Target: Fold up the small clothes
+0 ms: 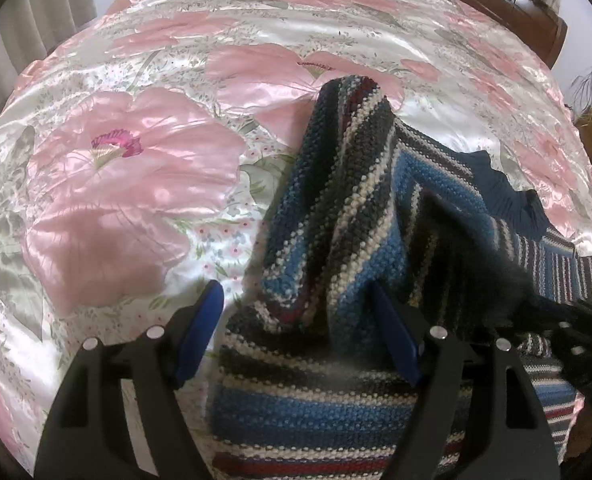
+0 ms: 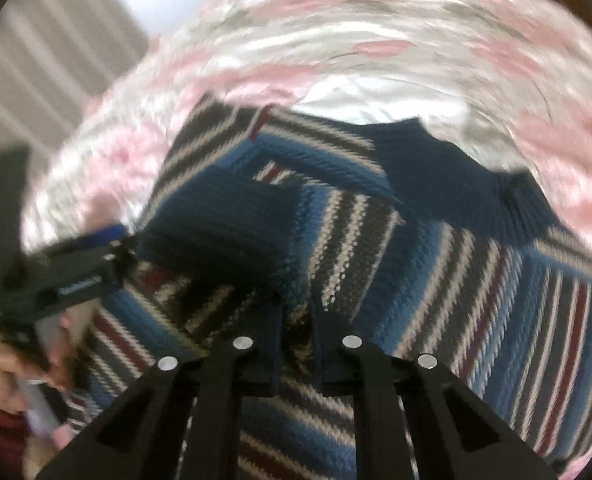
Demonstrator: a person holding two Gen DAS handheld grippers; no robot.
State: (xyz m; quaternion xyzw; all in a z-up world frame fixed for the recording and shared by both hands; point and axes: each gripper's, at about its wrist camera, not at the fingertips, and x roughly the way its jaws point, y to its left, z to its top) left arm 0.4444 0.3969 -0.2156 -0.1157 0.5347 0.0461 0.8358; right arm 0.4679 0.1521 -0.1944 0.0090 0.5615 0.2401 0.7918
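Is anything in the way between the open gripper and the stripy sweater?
Nothing visible. The left gripper is open with the striped sweater right between its blue fingers. Only sweater lies there on the flowered bedspread. The right gripper already pinches the knit.

Right wrist view smeared by motion blur, bedspread (image 2: 376, 40) pattern unreadable at twelve o'clock, striped sweater (image 2: 416, 260) cut off at five o'clock, hand (image 2: 35, 368) indistinct at eight o'clock
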